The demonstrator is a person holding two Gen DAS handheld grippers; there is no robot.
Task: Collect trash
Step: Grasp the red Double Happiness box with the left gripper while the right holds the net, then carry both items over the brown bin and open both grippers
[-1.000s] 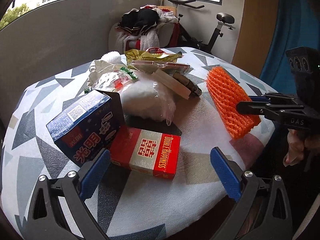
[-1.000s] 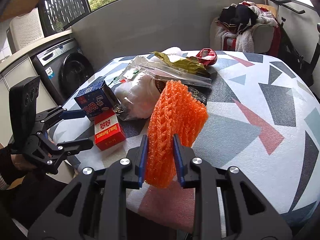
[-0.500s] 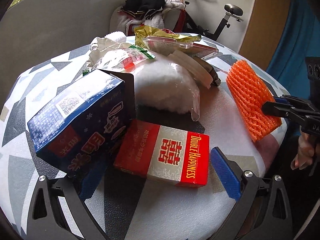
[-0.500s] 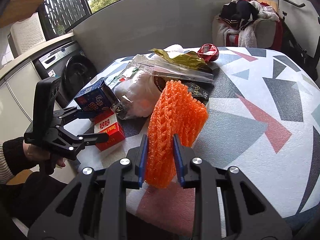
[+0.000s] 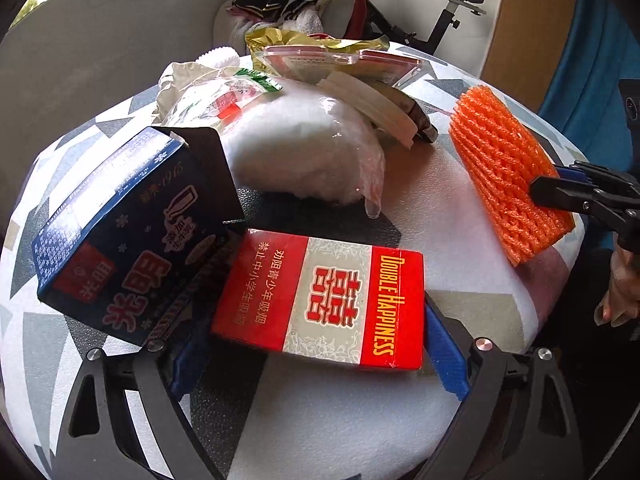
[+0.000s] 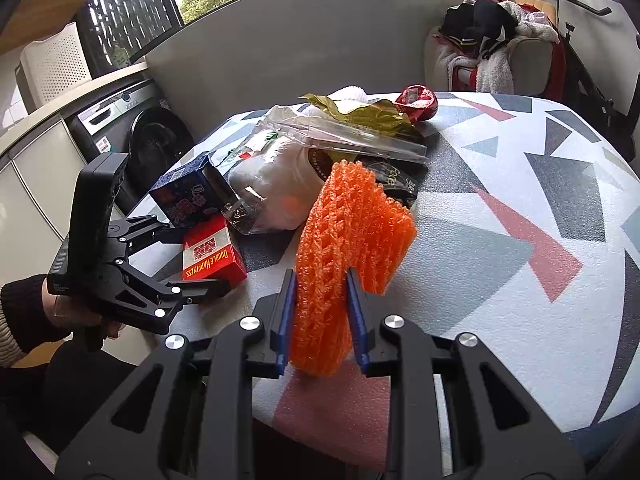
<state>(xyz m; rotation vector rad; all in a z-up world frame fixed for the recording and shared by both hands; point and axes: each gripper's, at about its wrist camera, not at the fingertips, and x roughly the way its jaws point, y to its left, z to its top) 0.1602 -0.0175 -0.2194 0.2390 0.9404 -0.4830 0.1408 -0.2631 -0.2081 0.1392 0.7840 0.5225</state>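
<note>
A lived-in home, likely a laundry balcony: a front-loading washing machine [image 6: 154, 148] under a counter, a chair heaped with clothes [image 6: 492, 60], an exercise bike [image 5: 448, 20], and a round tabletop [image 6: 520, 240] with a geometric-patterned cover.

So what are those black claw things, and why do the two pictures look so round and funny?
They are tools, not a robot. A person holds one hand-held gripper in each hand, and each carries a small wide-eyed camera that bends the picture. One picture looks along the left hand-held gripper, the other along the right hand-held gripper. On the patterned table lies rubbish: a red cigarette box, a dark blue carton, a white plastic bag and crumpled wrappers. The right one is shut on an orange foam net. The left one's jaws have just been closing a little around the red box; I cannot tell whether they press on it yet.
</note>
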